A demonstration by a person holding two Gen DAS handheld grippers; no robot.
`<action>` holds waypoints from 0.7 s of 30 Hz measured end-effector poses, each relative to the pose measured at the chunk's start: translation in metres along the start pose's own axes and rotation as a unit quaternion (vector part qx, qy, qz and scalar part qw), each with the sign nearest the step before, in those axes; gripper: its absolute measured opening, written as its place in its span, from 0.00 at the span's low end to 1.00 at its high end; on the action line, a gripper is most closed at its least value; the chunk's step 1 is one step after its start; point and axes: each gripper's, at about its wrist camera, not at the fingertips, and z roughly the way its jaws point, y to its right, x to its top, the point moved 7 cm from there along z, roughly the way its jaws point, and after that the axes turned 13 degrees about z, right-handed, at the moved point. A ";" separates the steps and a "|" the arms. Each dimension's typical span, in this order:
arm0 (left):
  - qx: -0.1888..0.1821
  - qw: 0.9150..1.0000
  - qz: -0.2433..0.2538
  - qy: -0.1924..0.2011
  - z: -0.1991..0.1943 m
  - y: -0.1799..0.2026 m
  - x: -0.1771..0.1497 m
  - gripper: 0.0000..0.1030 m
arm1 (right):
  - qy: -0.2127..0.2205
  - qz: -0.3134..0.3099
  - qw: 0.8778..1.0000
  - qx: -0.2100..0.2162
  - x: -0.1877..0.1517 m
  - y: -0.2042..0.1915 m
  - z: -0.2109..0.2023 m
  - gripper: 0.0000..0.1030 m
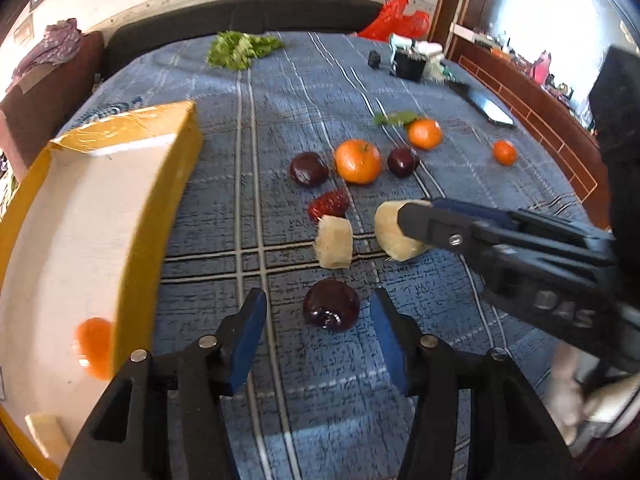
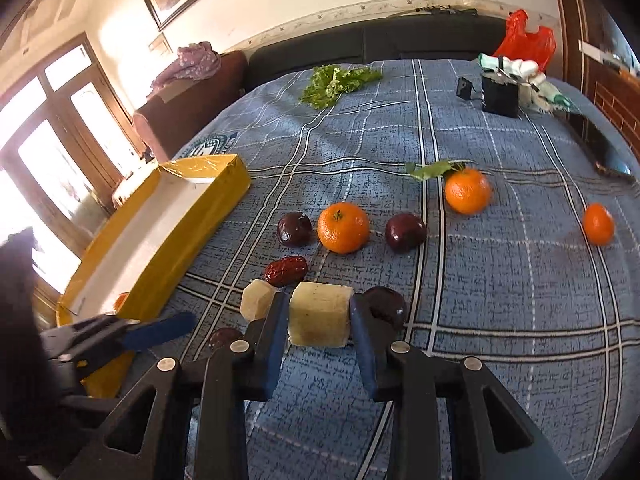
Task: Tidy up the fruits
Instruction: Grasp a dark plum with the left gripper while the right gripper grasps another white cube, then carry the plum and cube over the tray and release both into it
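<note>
Fruits lie on a blue plaid cloth. My left gripper is open, its fingers either side of a dark plum on the cloth. My right gripper is shut on a pale sugarcane chunk, also seen in the left wrist view. A second cane chunk, a red date, two more plums and three oranges lie beyond. A yellow box at left holds an orange and a pale piece.
Green lettuce lies at the far side. A black box, a small black item, a red bag and a phone are at the far right. A leaf lies by the oranges.
</note>
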 end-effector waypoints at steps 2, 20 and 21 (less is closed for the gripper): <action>-0.005 1.000 0.004 -0.003 0.004 0.003 -0.002 0.27 | 0.001 0.006 1.000 0.004 -0.001 0.002 -0.004 0.33; 0.070 0.985 -0.127 0.096 -0.120 -0.112 -0.035 0.27 | 0.009 -0.054 0.994 0.090 -0.008 -0.109 -0.049 0.33; 0.086 0.982 -0.138 0.097 -0.127 -0.128 -0.042 0.27 | 0.005 -0.059 0.994 0.096 -0.011 -0.118 -0.048 0.33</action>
